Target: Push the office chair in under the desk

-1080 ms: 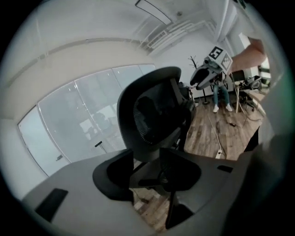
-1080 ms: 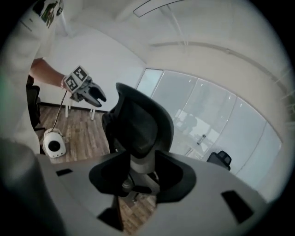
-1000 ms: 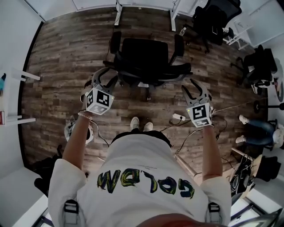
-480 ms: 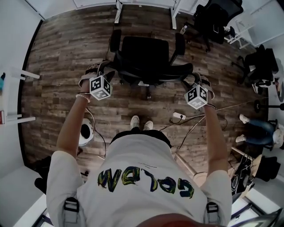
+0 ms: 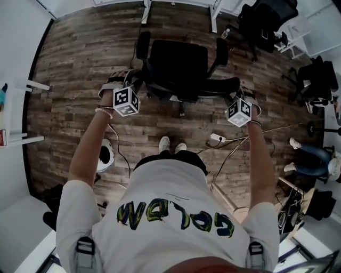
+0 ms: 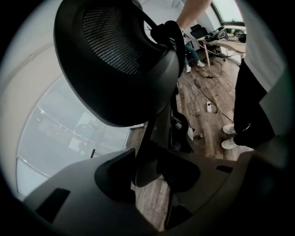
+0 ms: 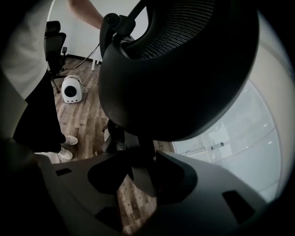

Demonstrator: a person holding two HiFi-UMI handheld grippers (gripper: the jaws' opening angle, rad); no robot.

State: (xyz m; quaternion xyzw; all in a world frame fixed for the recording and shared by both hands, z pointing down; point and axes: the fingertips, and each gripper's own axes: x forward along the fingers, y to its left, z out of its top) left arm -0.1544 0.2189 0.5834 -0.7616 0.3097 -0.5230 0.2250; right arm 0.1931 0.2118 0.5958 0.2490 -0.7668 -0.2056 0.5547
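- Where the office chair (image 5: 178,61) stands, on wood floor (image 5: 80,69) straight ahead of the person's shoes (image 5: 171,144), its front sits just short of the desk's white legs (image 5: 145,11) at the top edge of the head view.
- Bare floor to the chair's left as far as the white wall. To its right, more black chairs (image 5: 264,21) are near but not touching.
- Armrests line up roughly w/ the two desk legs. Can't tell if they'd fit between.
- Behind the chair, near the feet: power strip (image 5: 216,138) w/ cables on the right, white round device (image 5: 105,155) on the left.
- Chair's seat faces away from the person, twd the desk, w/ the backrest on the person's side.
- Backrest's long axis runs crosswise, L to R, a bit skewed. Armrests run fwd along each side.
- Left gripper (image 5: 134,81) is at the backrest's left end. In the left gripper view its jaws (image 6: 159,170) are drawn in on a dark strut of the chair frame, mesh back (image 6: 115,50) looming above.
- Right gripper (image 5: 238,95) is at the backrest's right end. In the right gripper view its jaws (image 7: 138,177) likewise pinch a frame strut below the mesh back (image 7: 184,64).
- Both arms are stretched fwd, grippers about level w/ each other.
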